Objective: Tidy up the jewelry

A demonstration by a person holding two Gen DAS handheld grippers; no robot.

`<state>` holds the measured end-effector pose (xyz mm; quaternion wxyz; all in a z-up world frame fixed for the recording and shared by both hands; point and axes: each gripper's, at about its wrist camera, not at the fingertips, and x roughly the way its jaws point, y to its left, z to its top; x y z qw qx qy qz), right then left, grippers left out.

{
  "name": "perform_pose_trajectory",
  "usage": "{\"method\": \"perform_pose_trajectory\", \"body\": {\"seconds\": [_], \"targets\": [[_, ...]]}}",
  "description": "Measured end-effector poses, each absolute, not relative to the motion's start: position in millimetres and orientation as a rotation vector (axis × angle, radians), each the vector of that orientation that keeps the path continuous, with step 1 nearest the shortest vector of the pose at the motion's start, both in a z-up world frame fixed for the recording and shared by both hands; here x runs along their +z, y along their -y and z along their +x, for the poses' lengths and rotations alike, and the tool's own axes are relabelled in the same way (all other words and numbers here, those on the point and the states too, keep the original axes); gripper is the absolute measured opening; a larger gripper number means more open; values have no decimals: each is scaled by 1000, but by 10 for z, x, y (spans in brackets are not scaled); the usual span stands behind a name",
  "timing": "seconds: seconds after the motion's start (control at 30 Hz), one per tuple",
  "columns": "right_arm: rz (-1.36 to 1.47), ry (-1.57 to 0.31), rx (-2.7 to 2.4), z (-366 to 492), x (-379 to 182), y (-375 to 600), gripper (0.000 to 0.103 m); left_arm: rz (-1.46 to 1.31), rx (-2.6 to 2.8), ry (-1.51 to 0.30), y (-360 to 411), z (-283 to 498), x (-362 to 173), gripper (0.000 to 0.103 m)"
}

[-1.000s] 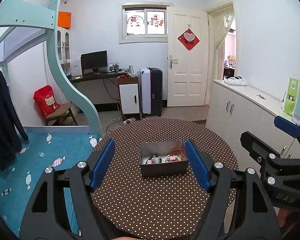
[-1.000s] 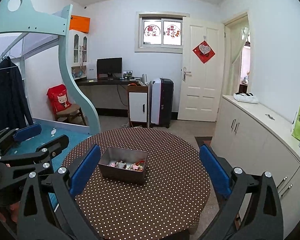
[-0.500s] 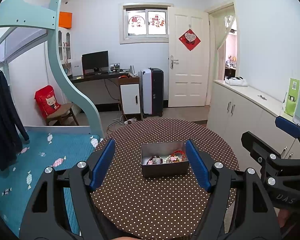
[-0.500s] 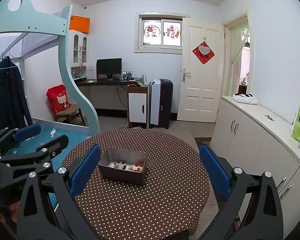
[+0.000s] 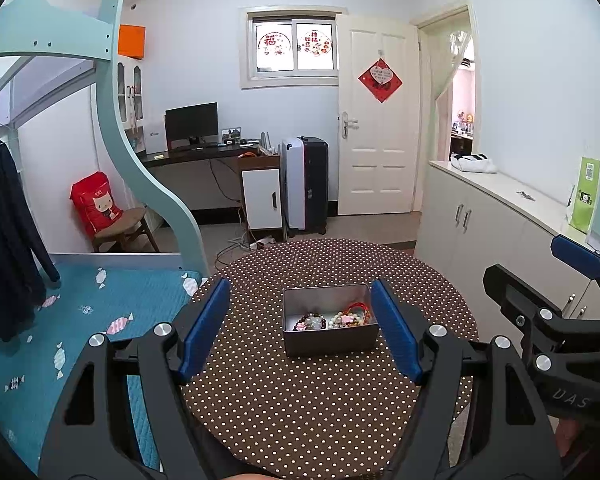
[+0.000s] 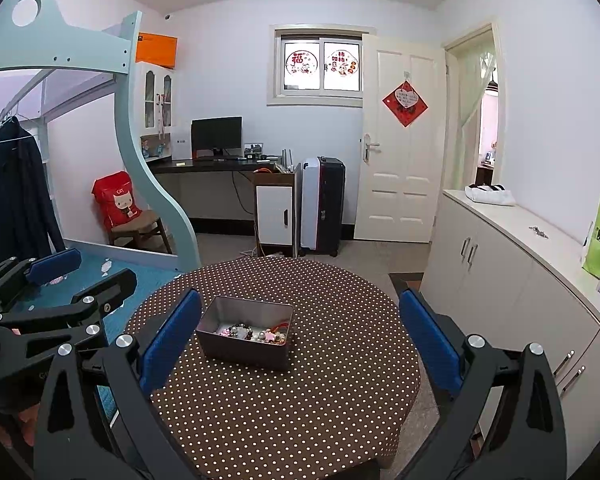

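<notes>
A grey metal box point(image 5: 331, 340) stands on a round table with a brown polka-dot cloth point(image 5: 320, 408). Inside it lie several bead bracelets point(image 5: 332, 320) and a red cord. The box shows in the right wrist view point(image 6: 245, 346) too, left of centre, with the bracelets point(image 6: 256, 333) in it. My left gripper point(image 5: 300, 328) is open and empty, above the table, with the box seen between its blue pads. My right gripper point(image 6: 300, 340) is open wide and empty, above the table to the right of the box. Each gripper shows at the edge of the other's view.
A white cabinet run point(image 5: 500, 216) with a green bag point(image 5: 586, 196) stands close on the right of the table. A teal bunk bed frame point(image 5: 140, 168) and blue mattress point(image 5: 80, 312) lie to the left. A desk, suitcase and door are at the far wall.
Both grippers have stayed open and drifted only slightly; the left wrist view has tilted up a little. The box has not moved.
</notes>
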<state>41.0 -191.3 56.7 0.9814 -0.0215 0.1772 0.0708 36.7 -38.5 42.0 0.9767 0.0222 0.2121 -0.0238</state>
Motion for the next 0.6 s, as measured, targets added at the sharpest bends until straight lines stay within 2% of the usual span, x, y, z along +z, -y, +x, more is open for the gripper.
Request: {"method": "perform_pose_trajectory", "body": {"seconds": [0.6], "targets": [[-39,-366,148,435,586,1895,96,40,-45,-425,340,384,466,75]]}}
